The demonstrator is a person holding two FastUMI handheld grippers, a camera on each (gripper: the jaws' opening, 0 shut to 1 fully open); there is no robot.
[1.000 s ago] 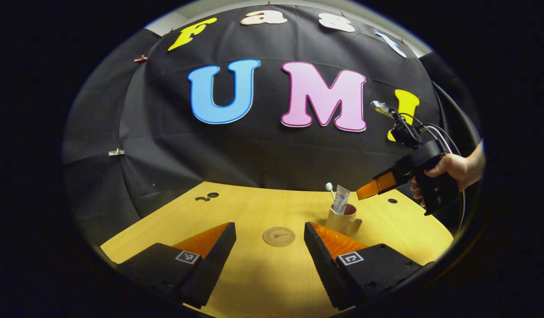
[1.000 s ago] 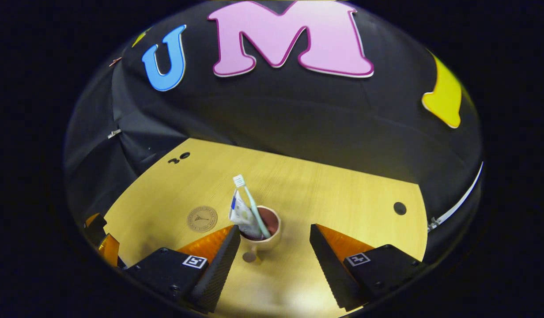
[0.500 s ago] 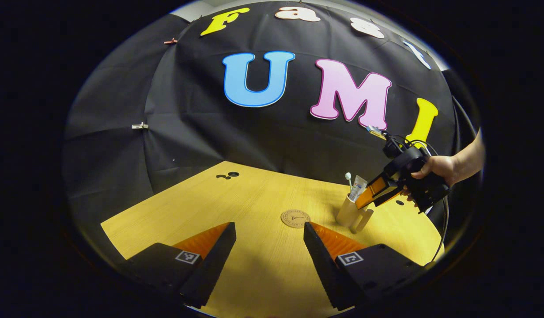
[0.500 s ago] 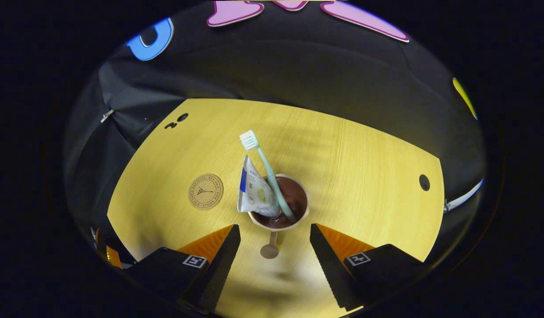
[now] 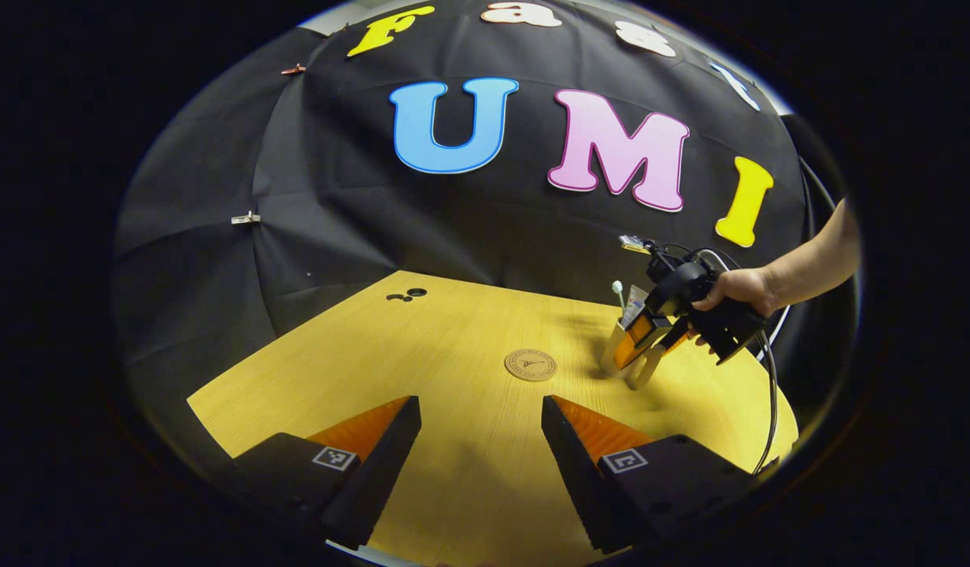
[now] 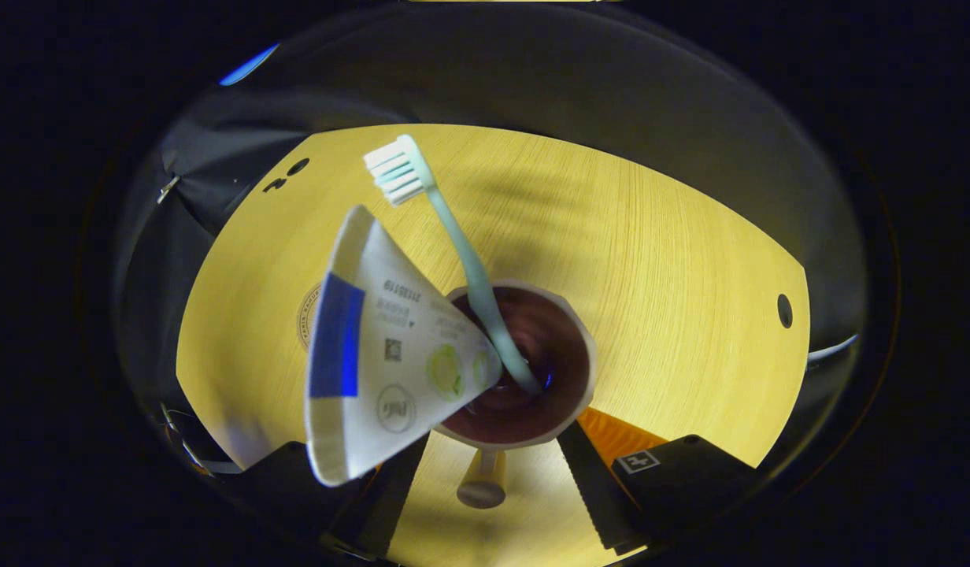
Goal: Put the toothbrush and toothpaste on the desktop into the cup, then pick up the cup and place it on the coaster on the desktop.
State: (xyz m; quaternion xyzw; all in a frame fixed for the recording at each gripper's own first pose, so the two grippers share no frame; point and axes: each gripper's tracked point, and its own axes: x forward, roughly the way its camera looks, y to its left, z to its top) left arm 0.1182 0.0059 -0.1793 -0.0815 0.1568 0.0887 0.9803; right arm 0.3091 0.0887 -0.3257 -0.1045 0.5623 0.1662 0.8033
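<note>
The wooden desktop (image 5: 453, 370), pale yellow with a fine straight grain, spreads wider under the left gripper view than it did a second ago, the camera having drawn back; the right gripper (image 5: 650, 346), held in a person's hand (image 5: 737, 287), has come down from above the cup (image 6: 524, 370) to its level, its fingers now spread to either side of the body below the rim, whether touching cannot be told; in the right gripper view the cup has grown much larger, round, dark inside with a pale rim and a peg-like handle toward the camera; the left gripper (image 5: 481, 441) hangs open and empty over the near desktop; the toothpaste (image 6: 383, 354), a flat white crimped tube, leans left out of the cup; the slim pale-green toothbrush (image 6: 453, 252) stands bristles up beside it; the coaster (image 5: 531, 365), a flat round disc, lies just left of the cup.
</note>
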